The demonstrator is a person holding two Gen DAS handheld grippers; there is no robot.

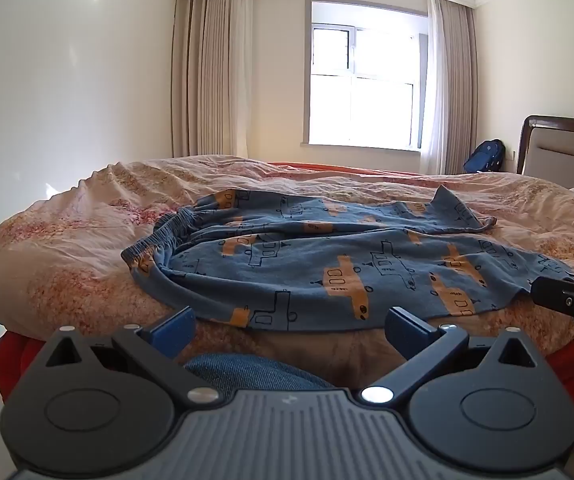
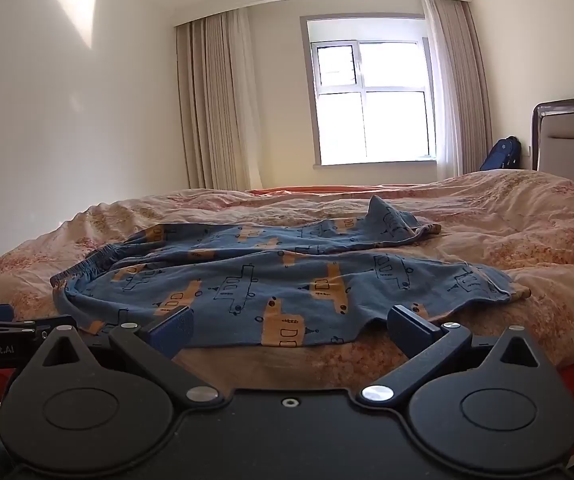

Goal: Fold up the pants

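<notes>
Blue pants [image 1: 327, 264] with an orange vehicle print lie spread and rumpled on the bed, waistband [image 1: 167, 232] to the left, legs running right. In the right wrist view the pants [image 2: 271, 284] lie the same way, one leg end [image 2: 391, 216] sticking up at the back. My left gripper [image 1: 289, 326] is open, low at the bed's near edge just short of the pants' near hem. My right gripper [image 2: 289, 326] is open too, its fingers wide apart in front of the near hem. Nothing is held between either pair of fingers.
A floral quilt [image 1: 67, 248] covers the bed [image 2: 527, 240], with a headboard [image 1: 567, 156] at the right. The window [image 1: 363, 80] and curtains stand behind. A blue backpack [image 1: 485, 156] leans by the far wall. Denim cloth of a person's leg [image 1: 247, 372] shows under my left gripper.
</notes>
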